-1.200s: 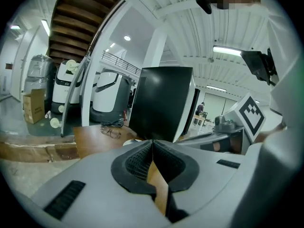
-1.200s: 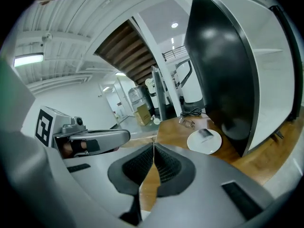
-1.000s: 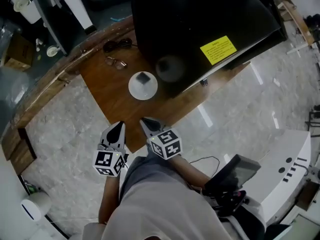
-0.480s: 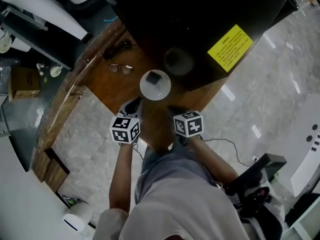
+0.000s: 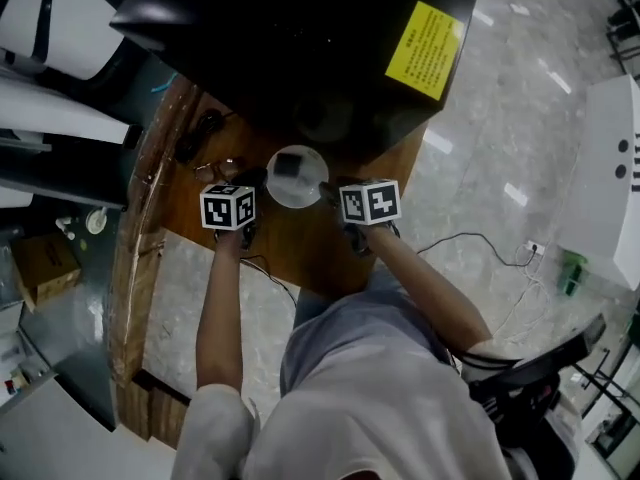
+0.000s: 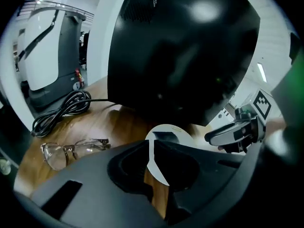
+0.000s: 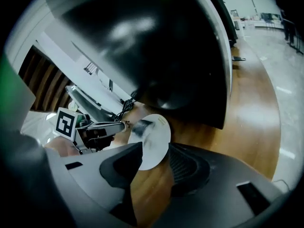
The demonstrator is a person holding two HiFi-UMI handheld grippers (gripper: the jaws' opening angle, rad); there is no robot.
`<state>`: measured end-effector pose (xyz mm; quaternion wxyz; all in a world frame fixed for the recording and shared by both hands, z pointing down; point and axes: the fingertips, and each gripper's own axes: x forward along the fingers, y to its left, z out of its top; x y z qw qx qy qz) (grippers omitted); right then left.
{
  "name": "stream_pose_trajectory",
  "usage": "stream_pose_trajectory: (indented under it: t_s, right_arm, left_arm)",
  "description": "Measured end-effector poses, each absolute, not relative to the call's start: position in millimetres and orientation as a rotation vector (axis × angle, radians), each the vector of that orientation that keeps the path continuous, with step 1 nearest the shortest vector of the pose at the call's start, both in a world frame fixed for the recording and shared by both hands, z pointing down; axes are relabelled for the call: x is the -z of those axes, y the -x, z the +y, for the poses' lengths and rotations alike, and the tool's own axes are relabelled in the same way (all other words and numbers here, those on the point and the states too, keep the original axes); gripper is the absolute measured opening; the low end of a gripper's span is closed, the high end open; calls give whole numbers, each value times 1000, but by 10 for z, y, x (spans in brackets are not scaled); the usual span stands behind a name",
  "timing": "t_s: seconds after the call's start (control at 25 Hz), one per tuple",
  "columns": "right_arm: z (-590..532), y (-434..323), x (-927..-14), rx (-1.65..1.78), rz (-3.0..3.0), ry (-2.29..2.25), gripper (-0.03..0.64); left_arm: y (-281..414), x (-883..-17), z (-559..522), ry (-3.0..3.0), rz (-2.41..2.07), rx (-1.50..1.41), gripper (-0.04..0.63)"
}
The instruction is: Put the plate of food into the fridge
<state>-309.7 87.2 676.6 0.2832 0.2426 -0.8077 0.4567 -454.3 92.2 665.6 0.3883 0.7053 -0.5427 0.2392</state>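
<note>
A small white plate (image 5: 303, 185) with a dark piece of food (image 5: 288, 165) sits on the wooden table (image 5: 290, 248), right in front of the black fridge (image 5: 300, 28). My left gripper (image 5: 255, 180) is at the plate's left rim; its jaws are shut to a thin slit, and the plate (image 6: 167, 133) lies just beyond them. My right gripper (image 5: 330, 190) is at the plate's right rim with its jaws opening. The plate's (image 7: 151, 141) near edge lies between its jaws, and the pads do not press on it.
A pair of glasses (image 6: 71, 148) and a coiled black cable (image 6: 59, 113) lie on the table to the plate's left. The fridge carries a yellow label (image 5: 425, 36). A cord (image 5: 480, 243) trails over the pale marble floor on the right.
Both grippers have moved forward from the table's near edge to either side of the plate. The right jaws have spread apart. The head view has swung.
</note>
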Motion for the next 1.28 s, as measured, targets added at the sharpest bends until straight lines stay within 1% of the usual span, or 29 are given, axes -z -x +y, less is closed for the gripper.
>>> stream_pose_trajectory:
  t_s: [0.2, 0.32, 0.64, 0.68, 0.76, 0.84, 0.96, 1.12, 1.24, 1.28]
  right_arm:
    - [846, 3191, -6968, -1367, -2092, -804, 156]
    - [843, 3169, -7053, -1454, -2052, -841, 156]
    - [888, 3214, -7131, -1613, -2035, -853, 152]
    - [908, 3238, -7135, -1653, -2034, -850, 141]
    - [915, 3242, -7166, -1724, -2022, -855, 94]
    - [906, 3221, -7199, -1792, -2012, -851, 67]
    - [924, 3231, -7188, -1887, -2007, -829, 65]
    - [1003, 3378, -7145, -1986, -2015, -726, 66]
    - [1036, 3551, -7129, -2053, -2023, -691, 64]
    - [1024, 3560, -7136, -2053, -2026, -721, 48]
  left_arm:
    - [4663, -6915, 836, -1799, -1255, -740, 21]
    - [4607, -7005, 807, -1780, -1207, -793, 21]
    - [4589, -7017, 763, -1818, -1165, -776, 20]
    - [4587, -7018, 776, -1822, -1152, -760, 20]
    - [4568, -7032, 785, -1828, -1136, -733, 20]
    - [4549, -7054, 782, -1837, -1141, -734, 19]
    - [4570, -7022, 772, -1858, -1182, -738, 18]
    - [4547, -7070, 813, -1860, -1190, -625, 19]
    - [4393, -7109, 904, -1909, -1116, -681, 18]
    - [4353, -7106, 913, -1920, -1107, -689, 19]
